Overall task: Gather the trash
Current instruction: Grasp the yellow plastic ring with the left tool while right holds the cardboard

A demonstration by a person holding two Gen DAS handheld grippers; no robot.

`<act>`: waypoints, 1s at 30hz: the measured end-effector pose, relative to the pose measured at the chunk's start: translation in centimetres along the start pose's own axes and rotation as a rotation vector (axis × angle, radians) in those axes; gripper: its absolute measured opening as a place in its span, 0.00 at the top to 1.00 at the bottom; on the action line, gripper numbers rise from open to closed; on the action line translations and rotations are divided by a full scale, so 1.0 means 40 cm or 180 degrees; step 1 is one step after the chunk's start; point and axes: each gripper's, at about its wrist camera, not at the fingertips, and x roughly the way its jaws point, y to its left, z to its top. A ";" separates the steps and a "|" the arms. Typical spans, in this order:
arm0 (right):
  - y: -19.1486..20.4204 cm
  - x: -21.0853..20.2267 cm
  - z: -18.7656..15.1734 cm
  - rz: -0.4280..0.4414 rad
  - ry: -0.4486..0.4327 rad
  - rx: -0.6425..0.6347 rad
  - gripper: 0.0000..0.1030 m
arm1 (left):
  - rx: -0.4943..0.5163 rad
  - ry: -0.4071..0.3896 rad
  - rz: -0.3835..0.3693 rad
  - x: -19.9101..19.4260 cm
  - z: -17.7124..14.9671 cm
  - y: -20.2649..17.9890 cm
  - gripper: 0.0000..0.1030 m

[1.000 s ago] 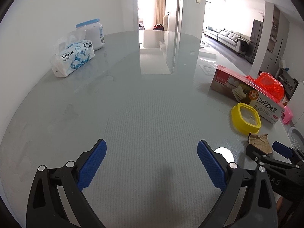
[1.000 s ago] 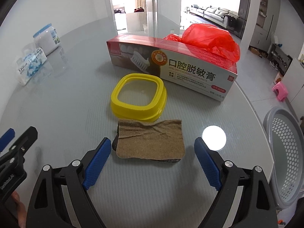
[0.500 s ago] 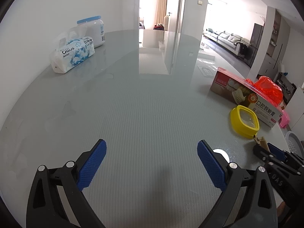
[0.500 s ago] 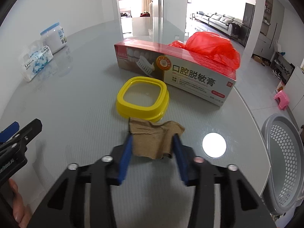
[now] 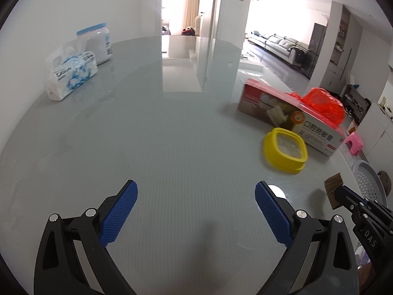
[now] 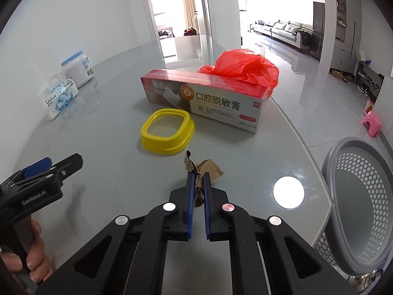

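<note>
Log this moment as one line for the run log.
right hand-held gripper: shut on crumpled brown paper scrap | left hand-held gripper: open, empty | grey perforated plastic basket: right of table edge

one box [image 6: 203, 98], one lid [image 6: 168, 132] — two hand-held grippers [image 6: 198, 184]

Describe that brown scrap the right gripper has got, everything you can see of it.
The brown scrap looks like a thin, coarse, tan sheet, perhaps rough paper or sanding sheet, with a darker underside. It is crumpled and folded upward, pinched between the blue pads of the right gripper, whose jaws have just been closing and are now shut on it. One twisted corner sticks up beyond the fingertips. The left wrist view shows it off the grey table, just in front of the yellow lid.
</note>
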 end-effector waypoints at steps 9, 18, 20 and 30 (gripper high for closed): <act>-0.112 -0.059 0.003 -0.0090 -0.0147 0.0248 0.93 | 0.0260 0.0008 -0.0190 0.022 0.037 -0.146 0.08; -0.207 -0.107 -0.019 -0.0086 -0.0231 0.0424 0.93 | 0.0428 0.0297 -0.0273 0.128 0.078 -0.272 0.08; -0.225 -0.114 -0.023 -0.0076 -0.0239 0.0455 0.93 | 0.0453 0.0343 -0.0259 0.147 0.080 -0.296 0.08; -0.284 -0.142 -0.047 -0.0029 -0.0279 0.0571 0.93 | 0.0413 0.0445 -0.0122 0.203 0.086 -0.319 0.36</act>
